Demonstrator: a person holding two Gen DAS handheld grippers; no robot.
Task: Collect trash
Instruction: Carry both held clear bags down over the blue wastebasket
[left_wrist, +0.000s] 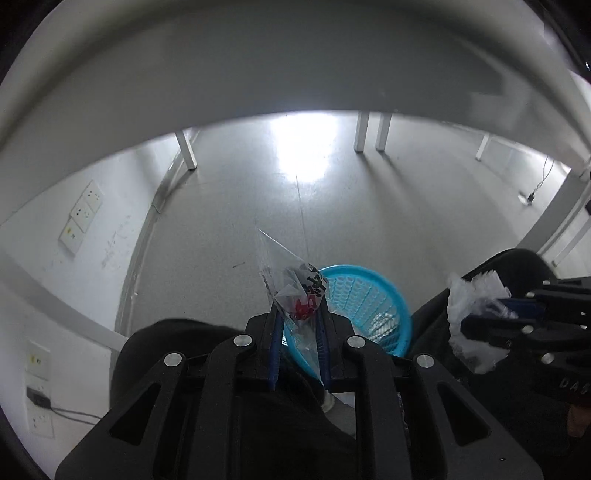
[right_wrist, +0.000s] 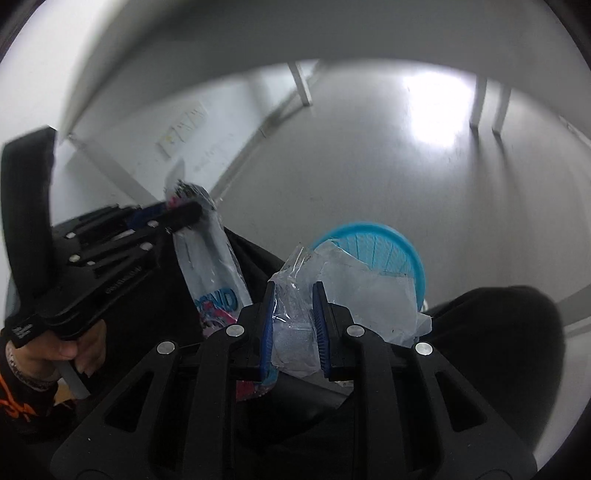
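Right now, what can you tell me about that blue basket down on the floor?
The blue basket is a round, bright turquoise bin that looks like plastic, with slotted lattice walls and a smooth rim. It stands upright on the pale floor, beside the person's dark-clothed legs. Something clear and crinkly seems to lie inside. The left gripper holds a printed wrapper over its near edge; the right gripper, clamping clear plastic, is close by. Neither gripper touches it.
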